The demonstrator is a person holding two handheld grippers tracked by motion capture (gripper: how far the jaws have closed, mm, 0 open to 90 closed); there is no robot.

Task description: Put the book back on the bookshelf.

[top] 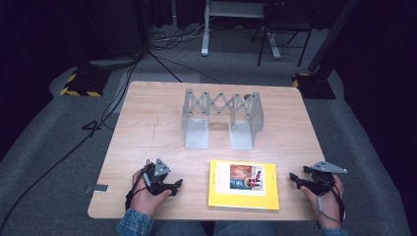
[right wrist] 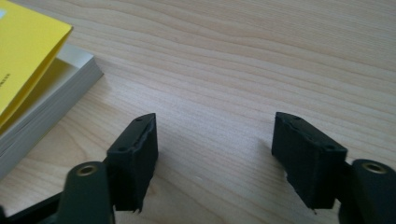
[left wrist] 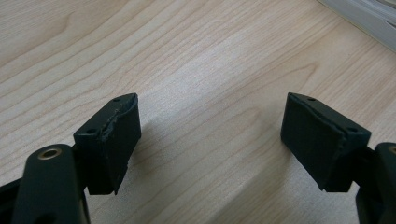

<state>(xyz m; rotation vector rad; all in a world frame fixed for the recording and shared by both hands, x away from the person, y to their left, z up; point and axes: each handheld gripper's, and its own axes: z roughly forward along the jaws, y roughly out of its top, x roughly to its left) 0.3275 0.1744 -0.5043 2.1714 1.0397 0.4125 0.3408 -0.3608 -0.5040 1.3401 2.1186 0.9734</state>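
Nearest to me is the bare wood of the tabletop [left wrist: 201,60] under my left tongs [left wrist: 210,140], whose jaws stand spread wide with nothing between them. My right tongs [right wrist: 215,154] are likewise released and empty, resting low over the wood. From above, my left tongs [top: 169,186] sit just left of the yellow book [top: 243,185] and my right tongs [top: 305,179] just to its right, both apart from it.

The book lies flat near my edge of the tabletop, cover up. In the right gripper view its yellow cover [right wrist: 23,56] lifts a little off the page block. That worries me: if I close on the cover alone, I expect it to peel open and the pages to sag or slip out. Pushing from one side only would likely slide the book across the smooth wood instead of raising it. The grey expanding bookend rack [top: 221,118] stands farther back, well apart; a book set in crooked could tip over or nudge it.
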